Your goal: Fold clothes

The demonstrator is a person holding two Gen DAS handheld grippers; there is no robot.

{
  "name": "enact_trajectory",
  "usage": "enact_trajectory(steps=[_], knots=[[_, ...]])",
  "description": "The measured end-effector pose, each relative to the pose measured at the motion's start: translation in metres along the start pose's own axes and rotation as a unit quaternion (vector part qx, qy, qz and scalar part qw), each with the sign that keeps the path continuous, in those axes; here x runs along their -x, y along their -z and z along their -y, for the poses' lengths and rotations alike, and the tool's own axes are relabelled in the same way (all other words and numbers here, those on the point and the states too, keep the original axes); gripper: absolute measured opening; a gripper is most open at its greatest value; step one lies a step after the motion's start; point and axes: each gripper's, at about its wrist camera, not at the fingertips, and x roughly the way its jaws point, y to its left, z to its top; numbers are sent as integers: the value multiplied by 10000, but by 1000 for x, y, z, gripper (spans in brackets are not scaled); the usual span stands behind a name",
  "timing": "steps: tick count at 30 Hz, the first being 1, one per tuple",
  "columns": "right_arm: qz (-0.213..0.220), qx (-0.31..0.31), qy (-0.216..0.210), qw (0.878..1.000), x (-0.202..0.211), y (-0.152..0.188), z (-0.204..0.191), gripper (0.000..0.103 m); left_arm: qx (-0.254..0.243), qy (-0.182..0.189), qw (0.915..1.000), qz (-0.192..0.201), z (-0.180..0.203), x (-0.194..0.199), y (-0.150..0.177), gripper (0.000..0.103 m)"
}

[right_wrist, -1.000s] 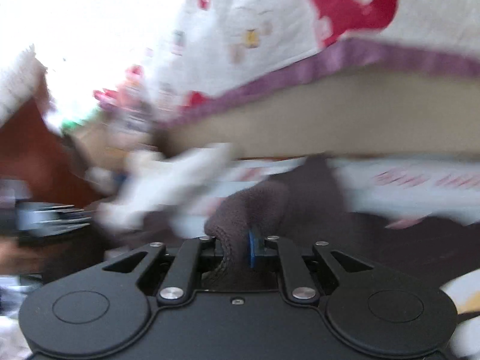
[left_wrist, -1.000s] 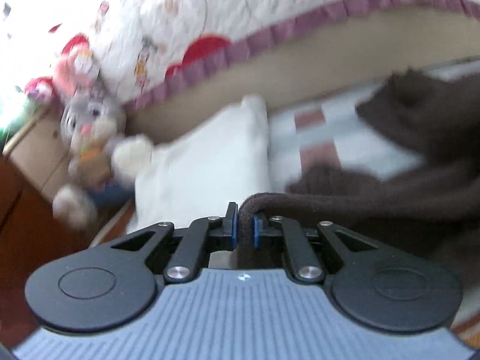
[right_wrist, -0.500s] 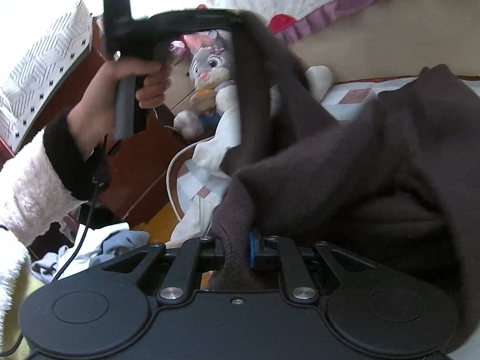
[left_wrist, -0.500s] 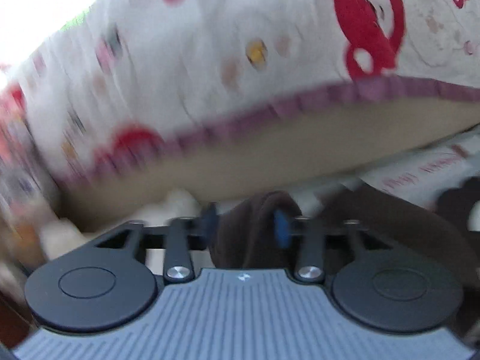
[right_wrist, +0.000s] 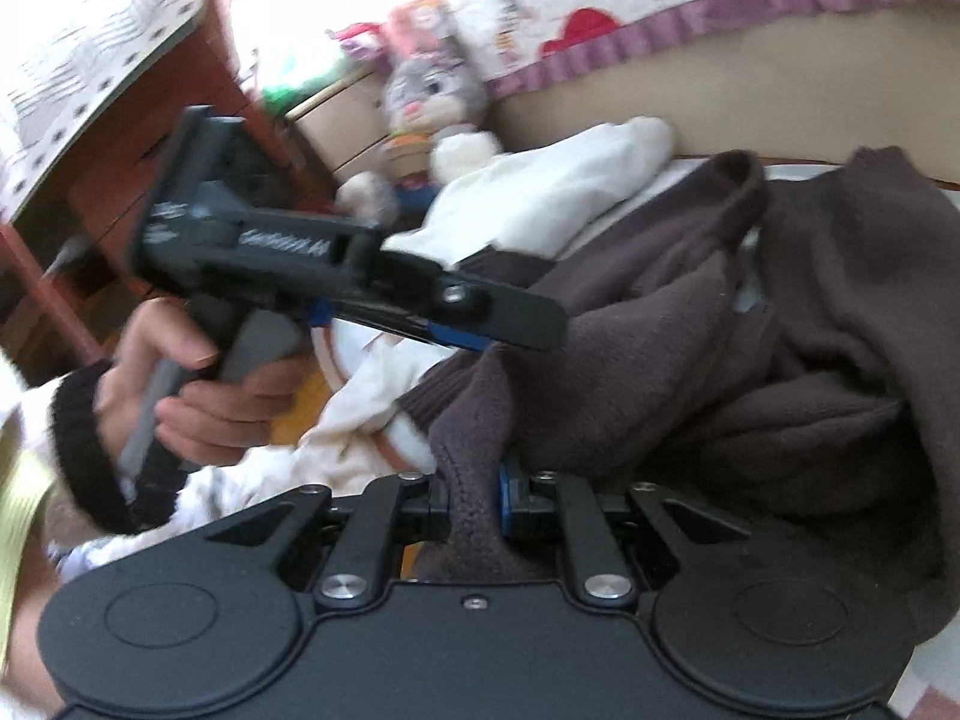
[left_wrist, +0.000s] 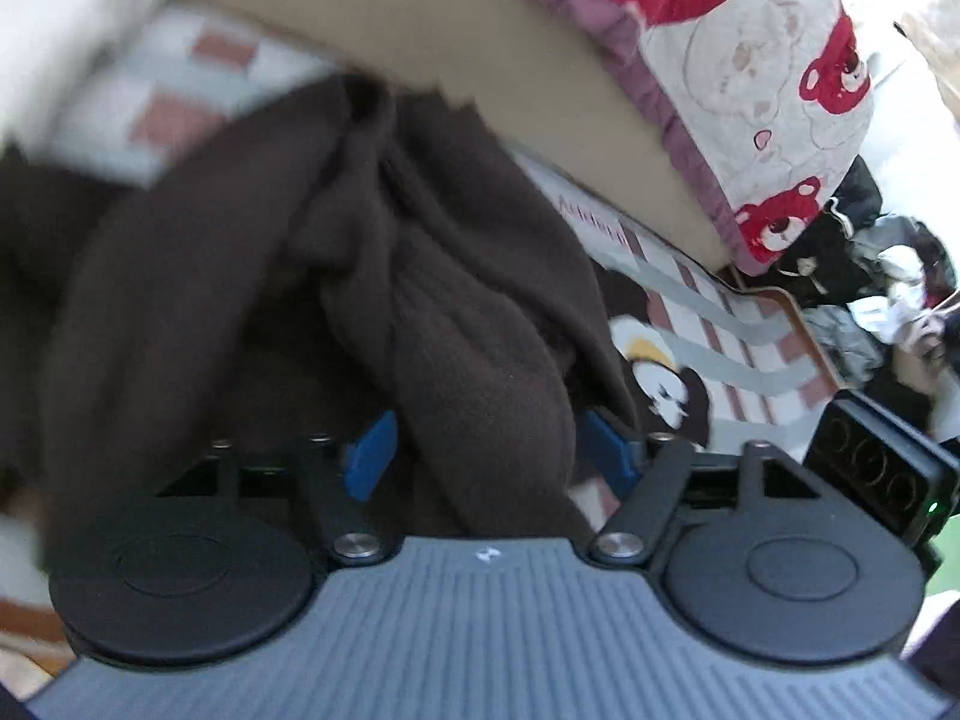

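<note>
My left gripper (left_wrist: 489,453) is opening, blue pads spread wide, a fold of the brown fleece garment (left_wrist: 336,276) lying loose between them, pads not pressing it. In the right wrist view the same gripper (right_wrist: 498,330) angles down over the fleece, my left hand (right_wrist: 204,384) wrapped around its grey handle, dark fuzzy cuff at the wrist. My right gripper (right_wrist: 474,504) is clamped tight on a ribbed edge of the garment (right_wrist: 750,360), fabric pinched between the pads. The garment sits bunched on the bed's checked sheet (left_wrist: 732,324), reaching from near the sheet's edge on my side back toward the headboard edge. Cream pillow (right_wrist: 564,192) lies just beside the fleece, touching it. Plush bunny (right_wrist: 432,90) sits behind the pillow by the wooden nightstand (right_wrist: 156,138). Bear-print quilt (left_wrist: 750,60) is piled along the far edge of the bed. Pile of dark clothes (left_wrist: 840,240) beyond the bed's far corner, blurry.
</note>
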Motion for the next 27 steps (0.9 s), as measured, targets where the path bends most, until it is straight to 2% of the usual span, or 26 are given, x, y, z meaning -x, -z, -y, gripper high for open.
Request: enact_trajectory(steps=[2, 4, 5, 6, 8, 10, 11, 12, 14, 15, 16, 18, 19, 21, 22, 24, 27], knots=[[-172, 87, -197, 9996, -2, 3, -3, 15, -30, -151, 9984, -546, 1, -17, 4, 81], [-373, 169, -232, 9989, -6, 4, -6, 15, -655, -914, 9914, -676, 14, -28, 11, 72], [-475, 165, -215, 9985, -7, 4, -6, 16, -1012, -1269, 9849, -595, 21, -29, 16, 52], [-577, 162, -199, 9980, -9, 4, -5, 19, -1112, -1472, 9815, -506, 25, -26, 19, 20], [-579, 27, -172, 9982, -5, 1, 2, 20, -898, -1769, 9795, -351, 25, -14, 20, 18], [-372, -72, -98, 9992, 7, -1, 9, 20, -309, -1928, 9807, 11, 12, 20, 16, 17], [-257, -137, -90, 9995, 13, 0, 10, 21, -276, -2262, 9735, 216, 9, 38, 18, 17], [-218, -156, -30, 9996, 18, 0, 11, 21, -344, -2690, 9617, 405, 8, 55, 22, 17], [-178, -118, 179, 9996, 25, -2, 12, 21, -605, -3537, 9319, 524, 9, 74, 35, 17], [-157, -60, 328, 9993, 27, -5, 13, 21, -578, -3777, 9228, 487, 6, 80, 42, 16], [-112, -28, 474, 9988, 30, -7, 15, 21, -446, -3847, 9211, 405, 0, 84, 47, 17], [48, 102, 981, 9951, 36, -13, 18, 24, 69, -3891, 9211, 122, -22, 84, 58, 23], [145, 294, 1464, 9887, 40, -16, 16, 26, 345, -3991, 9162, -22, -34, 84, 62, 24], [344, 738, 2524, 9642, 50, -20, 10, 30, 711, -4189, 9051, -149, -54, 86, 68, 24], [405, 812, 2698, 9586, 54, -22, 12, 35, 774, -4165, 9058, -49, -56, 91, 68, 25], [510, 887, 2869, 9525, 63, -24, 17, 44, 778, -4028, 9117, 223, -53, 101, 64, 34], [507, 823, 3000, 9490, 63, -26, 29, 44, 328, -3769, 9236, 621, -36, 101, 51, 48]])
